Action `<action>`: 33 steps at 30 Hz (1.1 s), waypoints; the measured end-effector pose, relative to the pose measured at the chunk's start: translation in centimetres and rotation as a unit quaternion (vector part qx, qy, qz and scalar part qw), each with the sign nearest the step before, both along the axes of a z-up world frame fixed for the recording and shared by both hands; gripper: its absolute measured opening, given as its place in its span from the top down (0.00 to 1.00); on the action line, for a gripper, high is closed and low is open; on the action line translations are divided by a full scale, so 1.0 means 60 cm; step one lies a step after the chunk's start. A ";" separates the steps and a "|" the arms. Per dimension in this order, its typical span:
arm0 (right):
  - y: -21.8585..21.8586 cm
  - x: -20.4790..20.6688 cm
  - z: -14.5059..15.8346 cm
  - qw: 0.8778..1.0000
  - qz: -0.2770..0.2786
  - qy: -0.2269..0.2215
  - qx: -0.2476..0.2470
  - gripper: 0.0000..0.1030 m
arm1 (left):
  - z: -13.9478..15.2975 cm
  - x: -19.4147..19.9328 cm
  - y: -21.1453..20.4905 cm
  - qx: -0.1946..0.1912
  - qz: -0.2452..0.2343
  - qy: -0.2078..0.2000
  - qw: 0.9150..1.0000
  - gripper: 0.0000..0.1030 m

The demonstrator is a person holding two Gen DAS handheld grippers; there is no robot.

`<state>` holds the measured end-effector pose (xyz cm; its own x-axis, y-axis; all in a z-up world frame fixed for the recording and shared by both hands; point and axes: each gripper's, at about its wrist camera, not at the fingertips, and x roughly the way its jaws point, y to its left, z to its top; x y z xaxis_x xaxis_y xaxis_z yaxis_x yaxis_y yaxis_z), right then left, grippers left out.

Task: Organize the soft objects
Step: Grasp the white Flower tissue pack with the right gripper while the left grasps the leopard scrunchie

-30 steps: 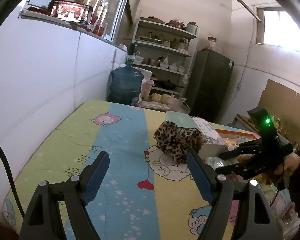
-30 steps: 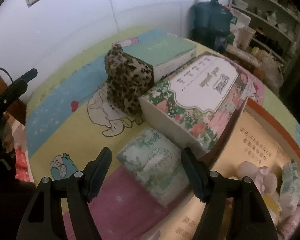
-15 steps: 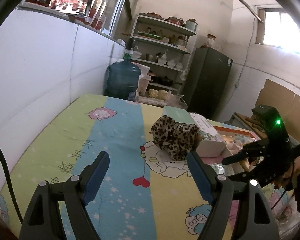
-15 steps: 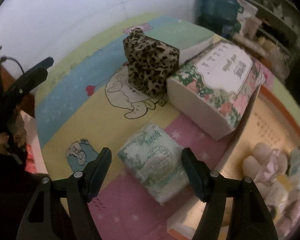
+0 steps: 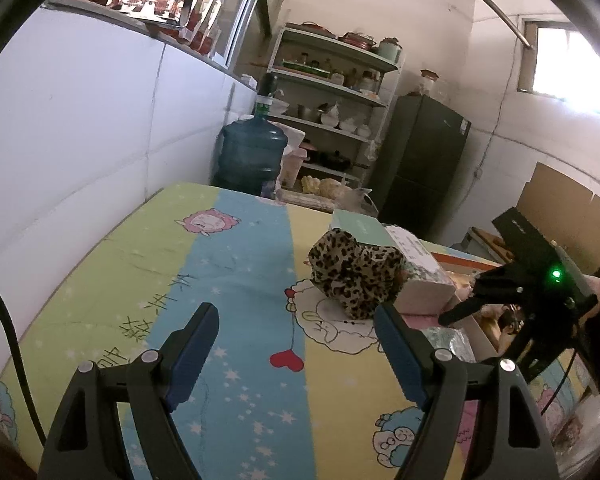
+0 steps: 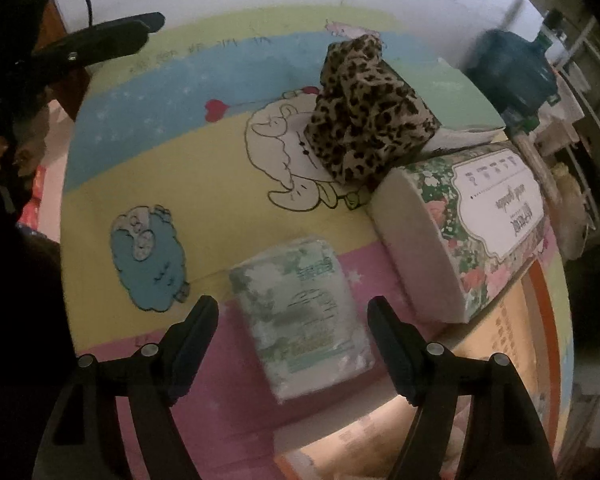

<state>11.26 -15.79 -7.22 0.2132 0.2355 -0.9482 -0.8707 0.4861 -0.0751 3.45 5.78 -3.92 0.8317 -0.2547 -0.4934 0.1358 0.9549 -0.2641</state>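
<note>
Right claw (image 6: pixel 293 316) is poised steeply over the tissue pack (image 6: pixel 300 316), jaws opening and not touching it, the pack lying right between them near the desk (image 6: pixel 228 160) edge beside the floral box (image 6: pixel 464 228). Its long axis runs roughly along the fingers, so the jaws straddle its narrow width. Left claw (image 5: pixel 296 340) hangs wide open and empty, well apart, facing the leopard pouch (image 5: pixel 354 278).

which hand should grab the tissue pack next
Right. The right gripper hangs just above the tissue pack, jaws opening around it. The left gripper hovers open over bare sheet, farther away.
</note>
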 end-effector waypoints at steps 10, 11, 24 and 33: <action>-0.007 0.009 -0.020 0.997 -0.065 0.025 0.035 0.39 | 0.009 0.040 -0.020 0.006 -0.060 0.013 0.998 0.22; -0.008 0.006 -0.018 0.996 -0.081 0.022 0.042 0.40 | 0.011 0.052 -0.025 0.008 -0.073 0.017 0.997 0.22; -0.036 -0.129 0.017 0.946 -0.239 -0.033 0.219 0.43 | -0.040 0.203 -0.091 0.053 -0.152 0.093 0.983 0.24; -0.039 -0.146 0.019 0.921 -0.286 -0.010 0.266 0.43 | -0.073 0.233 -0.103 0.038 -0.151 0.145 0.977 0.46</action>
